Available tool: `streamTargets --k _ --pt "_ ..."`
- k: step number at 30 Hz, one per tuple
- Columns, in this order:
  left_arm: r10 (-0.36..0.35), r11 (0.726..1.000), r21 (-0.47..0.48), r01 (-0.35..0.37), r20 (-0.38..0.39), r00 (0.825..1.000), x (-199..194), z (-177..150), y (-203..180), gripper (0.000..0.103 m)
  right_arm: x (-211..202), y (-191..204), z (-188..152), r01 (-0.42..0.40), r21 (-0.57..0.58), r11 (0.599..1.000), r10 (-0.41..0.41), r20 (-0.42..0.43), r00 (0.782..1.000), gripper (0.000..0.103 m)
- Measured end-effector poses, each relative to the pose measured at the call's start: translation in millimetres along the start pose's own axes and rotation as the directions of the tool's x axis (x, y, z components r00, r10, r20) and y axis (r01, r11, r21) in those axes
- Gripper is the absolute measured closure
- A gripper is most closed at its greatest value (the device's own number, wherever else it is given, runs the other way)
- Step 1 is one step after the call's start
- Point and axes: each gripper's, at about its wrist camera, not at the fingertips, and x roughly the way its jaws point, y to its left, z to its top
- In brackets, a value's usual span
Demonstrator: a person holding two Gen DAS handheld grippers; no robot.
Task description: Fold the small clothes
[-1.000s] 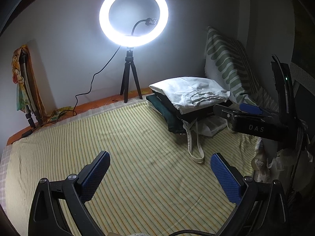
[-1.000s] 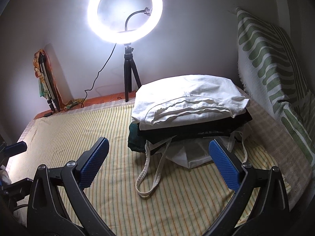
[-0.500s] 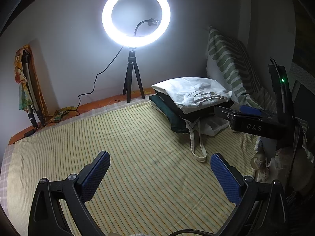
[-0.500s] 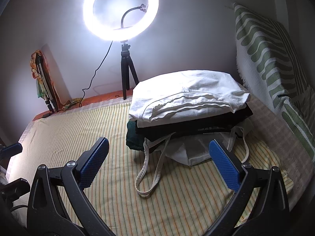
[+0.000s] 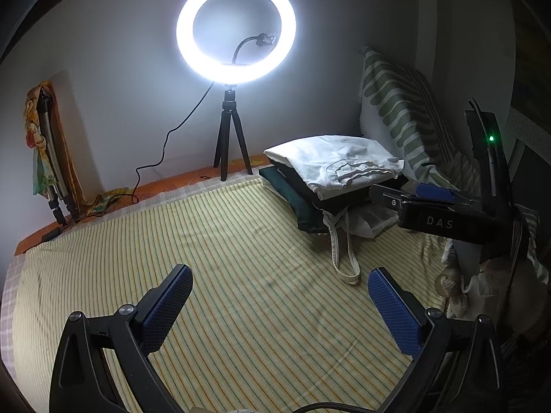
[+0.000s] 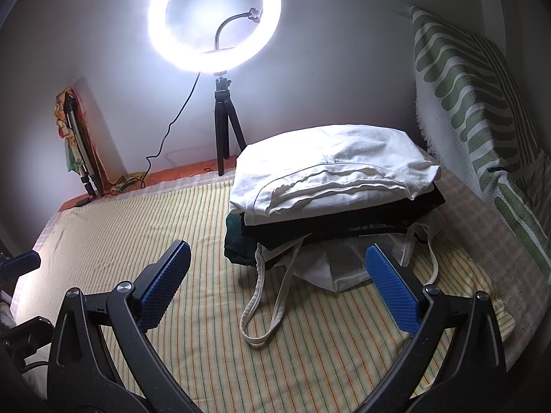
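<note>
A stack of folded clothes sits at the back right of the striped bed sheet [image 5: 224, 258]: a white garment [image 6: 330, 179] on top, a black one [image 6: 344, 222] under it, a dark green one [image 6: 237, 241] at the bottom. A white tote bag [image 6: 330, 268] lies beneath, its straps trailing forward. My right gripper [image 6: 277, 275] hovers open just in front of the stack, holding nothing. In the left wrist view the stack's white garment [image 5: 337, 163] lies far right and my left gripper [image 5: 279, 296] stands open over bare sheet. The right gripper [image 5: 440, 203] shows beside the stack there.
A lit ring light [image 5: 236, 29] on a black tripod [image 5: 230, 144] stands at the wall behind the bed, its cable running left. A green-striped cushion [image 6: 482, 103] leans at the right. A folded tripod with a colourful cloth [image 5: 44, 151] stands in the left corner.
The right gripper has moved closer to the clothes stack, which looms larger. The left gripper's view has drifted slightly. Both stay open.
</note>
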Motion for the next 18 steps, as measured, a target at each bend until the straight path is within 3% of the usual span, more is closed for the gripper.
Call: streamTargets --k 18 --pt "0.012 1.000 0.014 -0.012 0.023 1.000 -1.8 -1.7 0.0 0.000 3.4 2.9 -3.2 -0.009 -0.015 1.000 0.009 -0.014 1.000 0.000"
